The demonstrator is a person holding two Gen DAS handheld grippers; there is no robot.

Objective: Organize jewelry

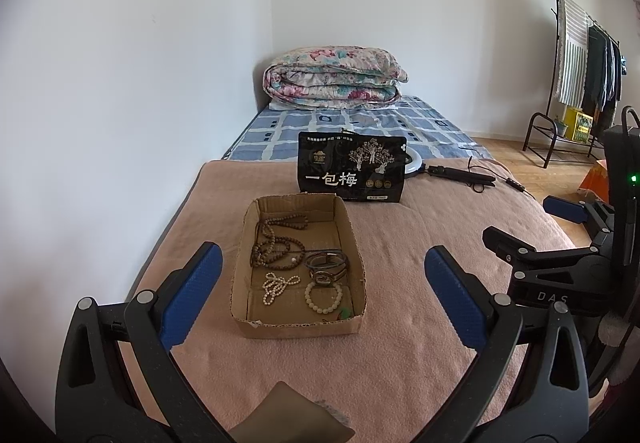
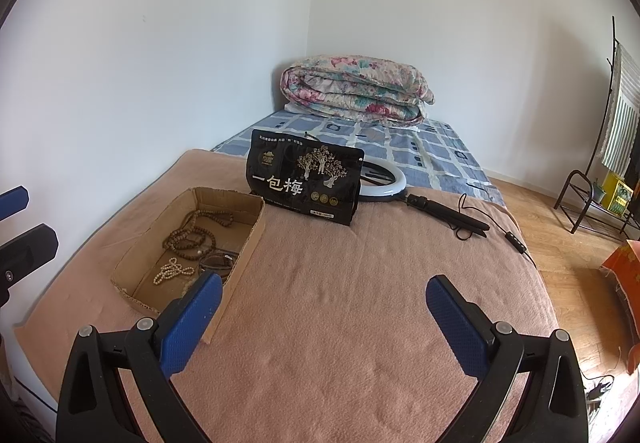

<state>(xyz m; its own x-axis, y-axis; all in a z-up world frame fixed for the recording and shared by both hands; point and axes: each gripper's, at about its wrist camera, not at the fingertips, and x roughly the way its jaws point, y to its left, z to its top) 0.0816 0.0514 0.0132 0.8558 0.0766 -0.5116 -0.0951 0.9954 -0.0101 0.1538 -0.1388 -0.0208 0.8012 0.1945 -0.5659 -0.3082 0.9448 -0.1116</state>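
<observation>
A shallow cardboard tray (image 1: 256, 328) (image 2: 132, 293) lies on the pink blanket. It holds a long string of brown beads (image 1: 276, 243) (image 2: 188, 237), a small pearl strand (image 1: 276, 285) (image 2: 172, 271), a pale bead bracelet (image 1: 323, 297) and dark metal bangles (image 1: 326, 263) (image 2: 218, 262). My left gripper (image 1: 322, 285) hovers open above the tray's near end, nothing between its blue pads. The right gripper (image 2: 324, 307) (image 1: 532, 219) is open too, over bare blanket to the right of the tray.
A black snack bag (image 1: 352, 171) (image 2: 306, 181) stands behind the tray. A ring light with its black handle and cable (image 2: 404, 189) lies behind it. A folded floral quilt (image 1: 334, 79) sits at the bed's far end. The wall runs along the left; a clothes rack (image 1: 580, 83) stands far right.
</observation>
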